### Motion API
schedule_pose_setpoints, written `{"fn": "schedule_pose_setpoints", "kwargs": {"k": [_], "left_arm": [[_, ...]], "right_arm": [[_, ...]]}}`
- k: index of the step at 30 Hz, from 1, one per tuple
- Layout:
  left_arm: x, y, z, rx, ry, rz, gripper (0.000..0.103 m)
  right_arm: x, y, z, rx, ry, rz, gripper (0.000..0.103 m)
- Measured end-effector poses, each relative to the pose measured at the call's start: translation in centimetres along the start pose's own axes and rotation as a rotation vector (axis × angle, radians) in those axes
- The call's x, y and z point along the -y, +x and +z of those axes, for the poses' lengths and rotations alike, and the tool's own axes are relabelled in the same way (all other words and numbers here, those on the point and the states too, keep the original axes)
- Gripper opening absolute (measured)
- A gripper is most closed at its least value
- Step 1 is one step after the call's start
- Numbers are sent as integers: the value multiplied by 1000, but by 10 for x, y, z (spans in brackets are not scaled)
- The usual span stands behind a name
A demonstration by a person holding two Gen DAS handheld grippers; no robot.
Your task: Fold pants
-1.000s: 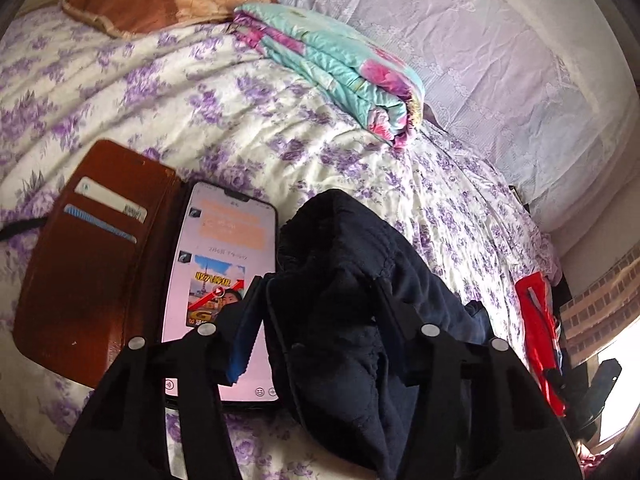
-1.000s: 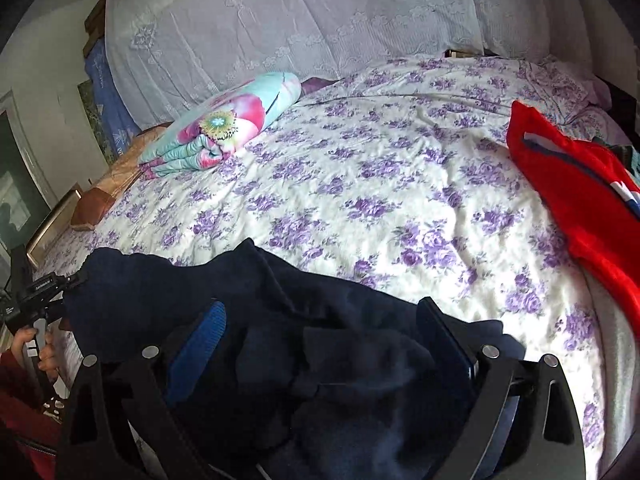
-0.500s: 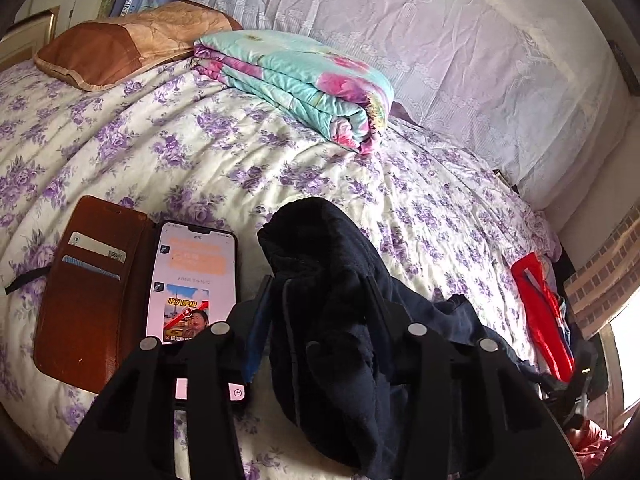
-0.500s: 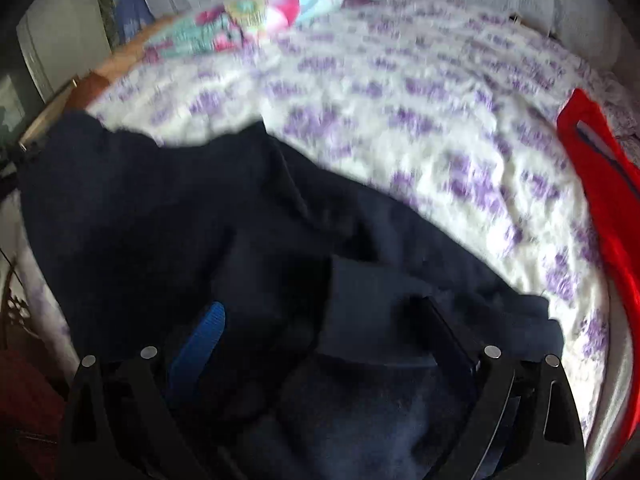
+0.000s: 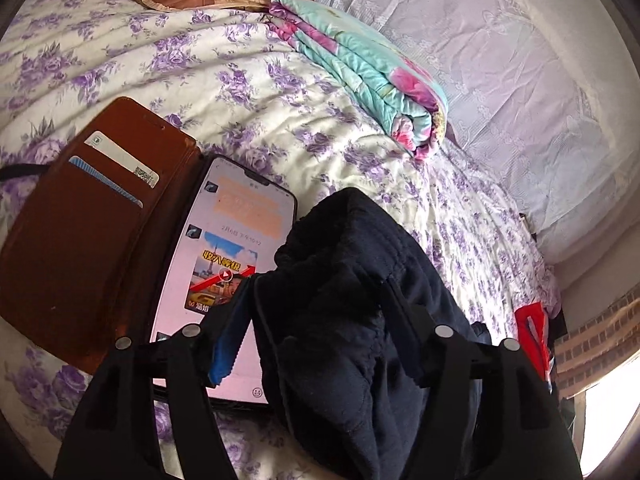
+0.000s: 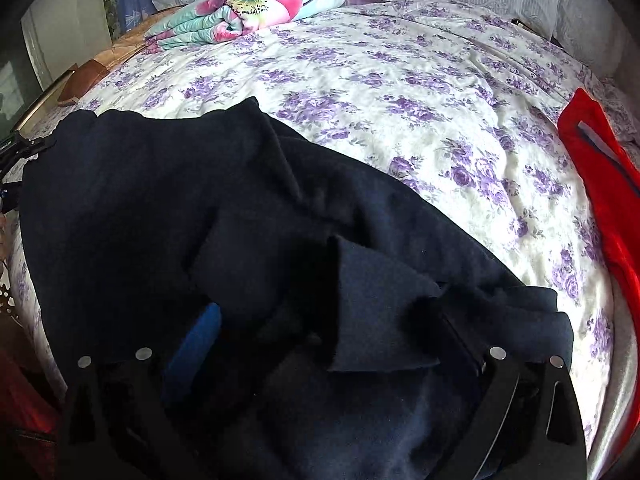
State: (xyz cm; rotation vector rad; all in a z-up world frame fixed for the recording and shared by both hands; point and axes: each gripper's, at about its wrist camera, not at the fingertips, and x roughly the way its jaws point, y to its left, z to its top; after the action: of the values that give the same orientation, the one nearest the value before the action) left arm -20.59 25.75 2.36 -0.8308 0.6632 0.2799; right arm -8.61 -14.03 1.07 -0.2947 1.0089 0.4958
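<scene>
Between the fingers of the left gripper [image 5: 320,300], a thick bunch of the dark navy pants [image 5: 352,280] is sitting, and the jaws are opening around it; the blue pad on one finger is standing clear of the cloth, so the hold looks to be letting go. Just beside that gripper, on the side of the blue pad, a phone [image 5: 236,256] in an open brown case [image 5: 88,224] is lying on the flowered bedspread [image 5: 240,92], with the pants overlapping its edge.

Ahead of the right gripper [image 6: 320,320], the pants [image 6: 200,200] are spreading out across the bedspread [image 6: 400,92], a folded flap lying between its widely spread fingers. Whether those fingers are pinching any cloth I cannot tell, since dark fabric is covering both tips.

The step in hand seems to be laying the pants down flat for a fold. Doing it well probably means letting the bunch drop clear of the phone, then drawing both ends apart so the legs are lying straight, smoothing the loose flap near the right gripper before folding. A red garment [image 6: 600,184] is lying well off beyond the right gripper's outer finger, and a rolled floral quilt [image 6: 248,8] far ahead.
</scene>
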Motion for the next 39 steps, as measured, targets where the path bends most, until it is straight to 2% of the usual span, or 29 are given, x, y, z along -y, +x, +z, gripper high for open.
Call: {"fn": "schedule_pose_setpoints", "kwargs": {"k": [4,6,9,11,12,14,15,18,23,26,27,29,30,32,34,36,39], "left_arm": [[3,-1,1,12,16,10,72],[2,-1,2,-6,11,-3,70],[4,-4,4,-24,37,-22,50],[12,-12,5,-8,68,-53,43],[22,-19,5,5,102,-63,41],[46,-29,3,25,181,-71,39],[61,-34,2,34,231,-75,39],[114,-46,-6,46,391,-118,36],[205,-43,-34,-21,535,-323,33],[257,-29,-64,-117,639,-471,33],[277,-19,-79,-178,674,-537,32],[302,1,-111,-296,748,-602,32],[314,13,-131,-354,803,-594,32],[321,22,-146,-412,806,-620,31],[318,19,-142,-399,780,-634,31],[310,17,-128,-381,736,-615,32],[282,19,-97,-338,642,-527,39]], "right_arm": [[0,-2,1,-11,-4,2,100],[0,-9,3,-2,0,9,99],[7,-35,2,101,33,9,98],[16,-42,-2,113,57,-18,99],[21,-39,-4,88,69,-32,99],[34,-20,-11,-19,112,-72,99],[39,-17,-13,-30,134,-56,98],[45,-35,-11,48,176,-20,98],[68,-68,-13,165,222,-36,98],[95,-88,-19,231,331,57,98],[105,-94,-23,249,379,105,98],[122,-99,-30,260,458,162,98],[131,-100,-34,257,497,180,98],[143,-100,-44,253,569,224,98],[154,-99,-51,256,630,299,98],[155,-95,-51,253,658,357,95],[143,-84,-40,217,614,390,86]]}}
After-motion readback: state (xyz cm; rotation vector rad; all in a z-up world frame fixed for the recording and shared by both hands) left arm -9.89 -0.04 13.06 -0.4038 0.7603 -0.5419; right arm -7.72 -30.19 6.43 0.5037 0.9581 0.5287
